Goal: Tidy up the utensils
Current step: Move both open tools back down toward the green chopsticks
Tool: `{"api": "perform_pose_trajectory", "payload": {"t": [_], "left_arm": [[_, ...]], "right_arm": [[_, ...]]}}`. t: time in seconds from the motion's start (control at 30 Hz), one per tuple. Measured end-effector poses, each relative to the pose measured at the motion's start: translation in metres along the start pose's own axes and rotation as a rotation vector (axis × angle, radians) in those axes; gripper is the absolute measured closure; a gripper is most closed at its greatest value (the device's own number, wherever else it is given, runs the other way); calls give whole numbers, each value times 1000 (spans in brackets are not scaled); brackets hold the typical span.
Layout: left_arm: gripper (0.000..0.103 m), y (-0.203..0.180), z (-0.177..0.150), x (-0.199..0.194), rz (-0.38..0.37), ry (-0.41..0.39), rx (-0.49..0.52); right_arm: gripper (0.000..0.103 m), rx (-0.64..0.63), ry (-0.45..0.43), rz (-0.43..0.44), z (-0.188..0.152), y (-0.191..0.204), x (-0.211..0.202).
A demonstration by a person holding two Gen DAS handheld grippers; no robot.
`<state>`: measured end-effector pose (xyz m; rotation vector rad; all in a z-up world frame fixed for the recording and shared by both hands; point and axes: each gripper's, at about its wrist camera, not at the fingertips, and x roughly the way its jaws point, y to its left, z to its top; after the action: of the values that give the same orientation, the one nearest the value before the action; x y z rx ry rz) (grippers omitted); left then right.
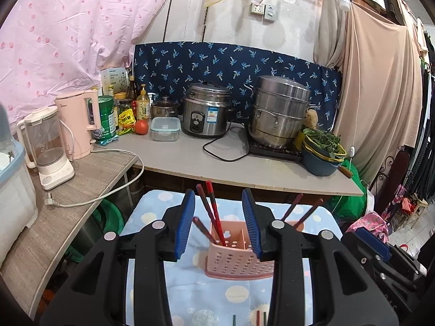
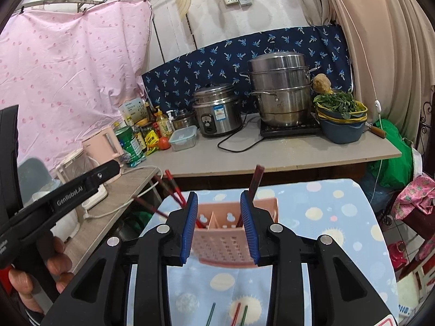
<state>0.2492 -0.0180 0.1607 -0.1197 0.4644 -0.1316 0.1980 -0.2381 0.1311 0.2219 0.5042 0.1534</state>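
A pink perforated utensil holder (image 1: pixel 239 260) stands on a blue patterned cloth (image 1: pixel 206 298); it also shows in the right wrist view (image 2: pixel 220 244). Dark and red chopsticks (image 1: pixel 213 212) stand in its left compartment, and more chopsticks (image 1: pixel 301 212) lean out on the right. My left gripper (image 1: pixel 219 222) is open and empty just before the holder. My right gripper (image 2: pixel 218 222) is open and empty before the holder too. Loose chopsticks (image 2: pixel 239 313) lie on the cloth below it; their ends also show in the left wrist view (image 1: pixel 258 317).
A grey counter (image 1: pixel 190 152) behind holds a rice cooker (image 1: pixel 206 111), a steel steamer pot (image 1: pixel 280 114), a bowl of greens (image 1: pixel 322 149), a lidded box (image 1: pixel 165 128), bottles and a pink kettle (image 1: pixel 78 125). A blender (image 1: pixel 49 149) stands on the left shelf.
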Motion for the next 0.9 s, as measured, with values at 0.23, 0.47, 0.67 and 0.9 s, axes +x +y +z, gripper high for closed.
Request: {"api": "perform_pose_trajectory", "payload": {"t": [0.23, 0.47, 0.67, 0.9], "left_arm": [[68, 2, -29, -24, -9, 37, 0], [59, 5, -75, -42, -8, 94, 22], [59, 11, -125, -50, -9, 180, 31], [59, 21, -176, -56, -4, 276, 27]], "right_arm": [[71, -15, 57, -16, -39, 1, -25], [70, -31, 165, -44, -101, -3, -41], [71, -37, 280, -65, -157, -7, -43], [70, -70, 377, -91, -214, 0, -47]]}}
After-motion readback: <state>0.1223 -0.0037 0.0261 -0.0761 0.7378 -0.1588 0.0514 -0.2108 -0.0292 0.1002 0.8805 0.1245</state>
